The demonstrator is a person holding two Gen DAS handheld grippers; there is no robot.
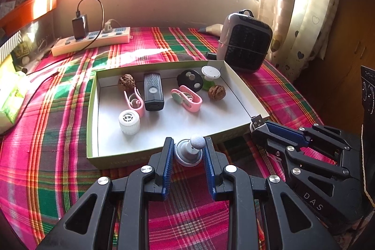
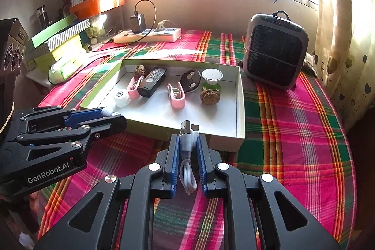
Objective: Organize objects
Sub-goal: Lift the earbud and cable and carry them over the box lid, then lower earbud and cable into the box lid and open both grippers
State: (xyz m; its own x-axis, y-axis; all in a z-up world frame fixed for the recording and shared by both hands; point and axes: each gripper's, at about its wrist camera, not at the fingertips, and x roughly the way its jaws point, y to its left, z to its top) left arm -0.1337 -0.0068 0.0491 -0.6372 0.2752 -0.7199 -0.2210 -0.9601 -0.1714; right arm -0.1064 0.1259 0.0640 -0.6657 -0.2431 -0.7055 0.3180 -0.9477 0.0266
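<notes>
A shallow green-walled box (image 1: 92,95) (image 2: 241,104) lies on the plaid cloth. Inside lie two walnuts (image 1: 216,92), a black remote (image 1: 152,91), two pink clips (image 1: 187,98), a white bottle cap (image 1: 129,121), a black disc (image 1: 189,80) and a green-and-white cap (image 1: 210,76). My left gripper (image 1: 188,147) (image 2: 110,113) is shut on a small grey knob with a round white tip (image 1: 189,151), just before the box's near wall. My right gripper (image 2: 188,139) (image 1: 256,124) is shut on a coiled white USB cable (image 2: 186,144), whose plug (image 1: 257,120) points at the box's near right corner.
A grey fan heater (image 1: 246,41) (image 2: 275,50) stands behind the box on the right. A white power strip (image 1: 93,40) (image 2: 147,35) with a black charger lies at the back left. Stacked boxes (image 2: 61,43) and a tissue pack (image 1: 9,104) crowd the left edge. A curtain (image 1: 304,4) hangs at right.
</notes>
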